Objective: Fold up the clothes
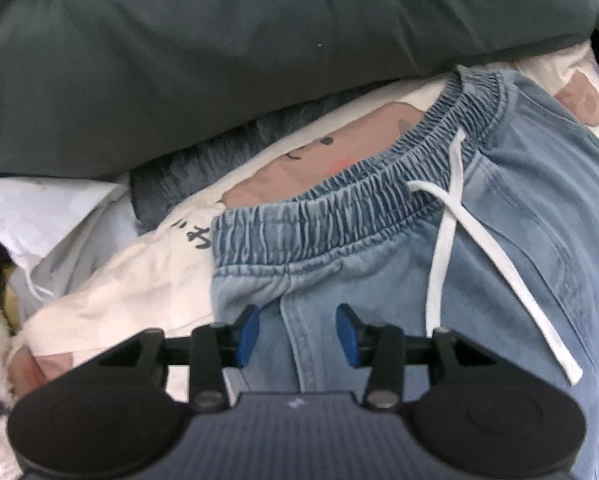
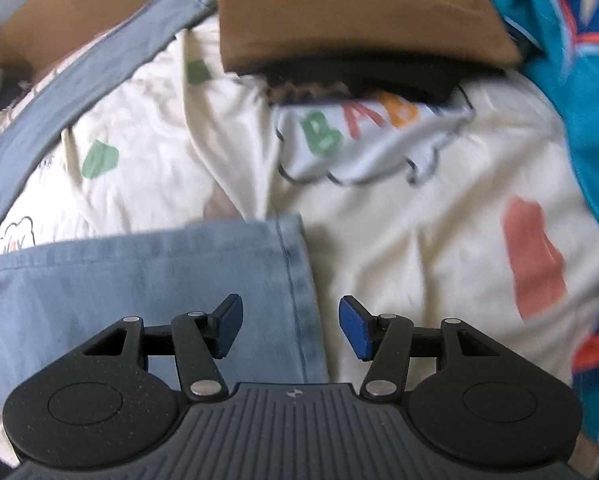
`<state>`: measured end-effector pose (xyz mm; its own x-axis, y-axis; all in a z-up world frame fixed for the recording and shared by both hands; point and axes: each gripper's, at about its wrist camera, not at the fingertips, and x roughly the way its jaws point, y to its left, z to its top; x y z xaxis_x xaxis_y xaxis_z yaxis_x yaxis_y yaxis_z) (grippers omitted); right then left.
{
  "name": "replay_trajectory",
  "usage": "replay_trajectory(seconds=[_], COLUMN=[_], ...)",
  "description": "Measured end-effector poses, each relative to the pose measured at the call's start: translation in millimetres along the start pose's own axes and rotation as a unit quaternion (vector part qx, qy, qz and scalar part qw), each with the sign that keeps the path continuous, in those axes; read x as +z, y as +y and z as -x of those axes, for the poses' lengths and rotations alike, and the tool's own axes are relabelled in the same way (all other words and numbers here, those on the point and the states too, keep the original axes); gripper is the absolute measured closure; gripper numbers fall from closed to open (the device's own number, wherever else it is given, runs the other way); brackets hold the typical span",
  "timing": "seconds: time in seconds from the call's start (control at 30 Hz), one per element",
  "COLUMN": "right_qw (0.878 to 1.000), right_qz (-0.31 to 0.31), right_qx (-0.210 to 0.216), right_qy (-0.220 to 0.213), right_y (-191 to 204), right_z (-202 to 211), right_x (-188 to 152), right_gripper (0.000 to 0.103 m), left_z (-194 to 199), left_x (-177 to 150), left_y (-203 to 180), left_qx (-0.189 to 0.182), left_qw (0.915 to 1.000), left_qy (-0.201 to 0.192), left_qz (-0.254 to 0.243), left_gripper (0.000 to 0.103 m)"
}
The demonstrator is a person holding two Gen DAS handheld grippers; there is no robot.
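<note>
Light blue denim trousers (image 1: 499, 248) with a gathered elastic waistband (image 1: 339, 200) and a white drawstring (image 1: 447, 240) lie on a cream printed sheet (image 1: 131, 280). My left gripper (image 1: 297, 334) hovers over the cloth just below the waistband, jaws open, blue pads apart with only flat denim under them. In the right wrist view a trouser leg (image 2: 139, 280) ends at a stitched hem (image 2: 295, 288). My right gripper (image 2: 291, 328) stands open above that hem edge, one pad over denim and the other over the sheet (image 2: 419, 260), gripping nothing.
A dark grey quilt (image 1: 219, 60) bulges behind the waistband, with a white pillow (image 1: 51, 208) at the left. In the right wrist view a brown folded garment (image 2: 359, 12) and a white "BAB" print piece (image 2: 363, 140) lie ahead, teal patterned cloth (image 2: 571, 80) at right, cardboard (image 2: 71, 4) at upper left.
</note>
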<state>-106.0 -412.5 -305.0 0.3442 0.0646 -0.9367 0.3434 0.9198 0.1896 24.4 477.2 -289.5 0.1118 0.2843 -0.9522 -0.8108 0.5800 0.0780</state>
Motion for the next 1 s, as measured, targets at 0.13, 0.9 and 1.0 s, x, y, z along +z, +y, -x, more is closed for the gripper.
replay_trajectory(seconds=[0.13,0.9,1.0], right_qw=[1.0,0.997,0.997], right_qz=[0.01,0.063,0.071], right_qx=[0.001,0.037,0.024], right_qy=[0.0,0.004,0.001], right_y=[-2,11,14], right_z=[-15,-30,-26], right_x=[13,24,22], right_gripper=[0.043,0.084,0.085], left_z=[11,31,33], left_x=[-5,-59,-61], left_y=[-8,-163,-181], left_qx=[-0.015,-0.166,-0.183], left_qw=[0.9998,0.9773,0.9729], left_qy=[-0.005,0.027,0.028], left_qz=[-0.011,-0.129,-0.138], left_gripper=[0.058,0.058,0.062])
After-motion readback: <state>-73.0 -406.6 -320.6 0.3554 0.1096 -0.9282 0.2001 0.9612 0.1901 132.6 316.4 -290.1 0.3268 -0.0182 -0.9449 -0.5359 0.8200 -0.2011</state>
